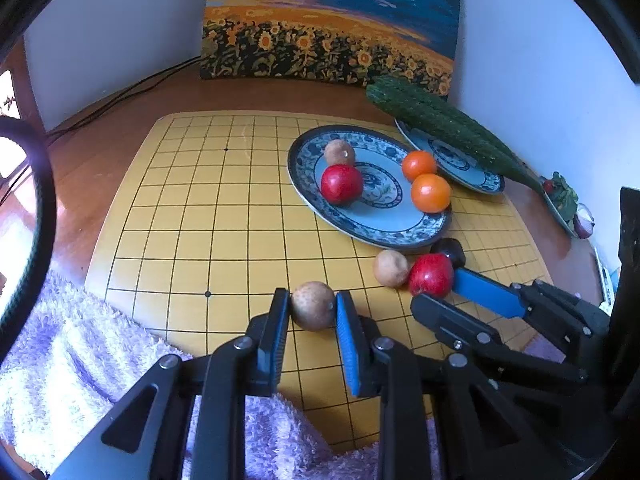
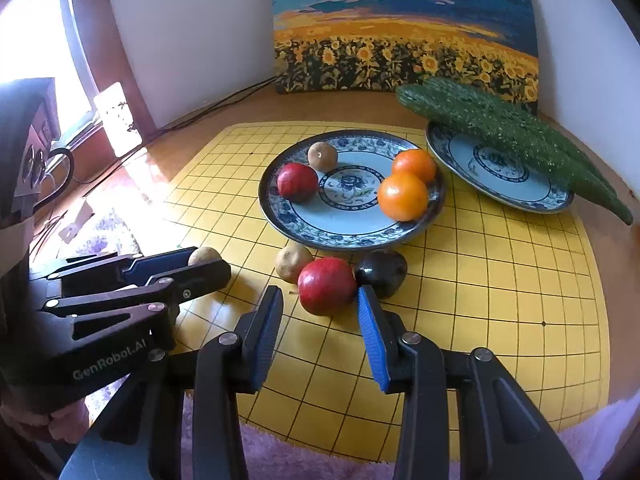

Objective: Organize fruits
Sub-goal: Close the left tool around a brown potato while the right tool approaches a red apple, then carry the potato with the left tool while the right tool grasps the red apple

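The near plate (image 2: 434, 204) at mid-frame already carries four fruits, two oranges (image 2: 402, 196), a red one and a brown one, while the far plate (image 2: 500, 196) at upper right bears only the cucumber (image 2: 512, 128). Four fruits are left on the yellow mat (image 2: 500, 300) below the near plate, so the job looks about half done. The right gripper (image 2: 320, 310) stands spread around the apple (image 2: 326, 286), pads not yet pressing, beside a dark plum (image 2: 382, 272) and a brown fruit (image 2: 292, 262); the left gripper (image 1: 313, 308) pinches another longan (image 1: 313, 310) at lower centre

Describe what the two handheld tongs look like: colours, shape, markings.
Both tongs, left and right, are matte black scissor-like linkages with silver pivot rivets and triangular cut-outs. Each finger carries a ribbed blue pad. The left one's side reads "GenRobot.AI" in pale lettering.
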A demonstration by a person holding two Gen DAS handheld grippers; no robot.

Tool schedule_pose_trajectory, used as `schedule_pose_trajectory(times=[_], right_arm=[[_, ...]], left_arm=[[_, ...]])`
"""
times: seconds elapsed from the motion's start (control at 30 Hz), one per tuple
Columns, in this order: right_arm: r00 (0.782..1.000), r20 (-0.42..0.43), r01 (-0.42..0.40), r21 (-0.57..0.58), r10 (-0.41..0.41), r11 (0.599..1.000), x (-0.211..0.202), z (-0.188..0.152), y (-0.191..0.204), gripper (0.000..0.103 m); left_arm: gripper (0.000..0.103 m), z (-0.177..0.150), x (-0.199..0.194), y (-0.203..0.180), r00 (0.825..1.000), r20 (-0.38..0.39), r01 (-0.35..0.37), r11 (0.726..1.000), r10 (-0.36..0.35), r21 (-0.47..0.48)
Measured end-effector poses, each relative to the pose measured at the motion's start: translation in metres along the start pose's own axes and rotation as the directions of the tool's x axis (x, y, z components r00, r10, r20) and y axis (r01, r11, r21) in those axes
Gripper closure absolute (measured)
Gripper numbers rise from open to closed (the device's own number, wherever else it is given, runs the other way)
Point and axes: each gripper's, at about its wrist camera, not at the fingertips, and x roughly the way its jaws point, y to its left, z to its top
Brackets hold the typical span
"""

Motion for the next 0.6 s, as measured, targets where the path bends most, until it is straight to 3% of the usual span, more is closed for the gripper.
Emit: schedule_pose_trajectory(times=[0.17,0.6], right_arm=[[1.0,0.004,0.028,-0.017,-0.028,0.999,0.002,0.001,0.003,0.069],[0.999,0.037,-0.012,0.015,0.011,1.0,-0.011,0.0,-0.006,0.07]], left_arm=[[0.078,-0.001,0.001,0.0,1.0,-0.003,0.0,1.0,0.0,-0.001],[0.078,0.0,-0.008,-0.002,1.0,0.016,-0.008,1.0,0.008,0.004]])
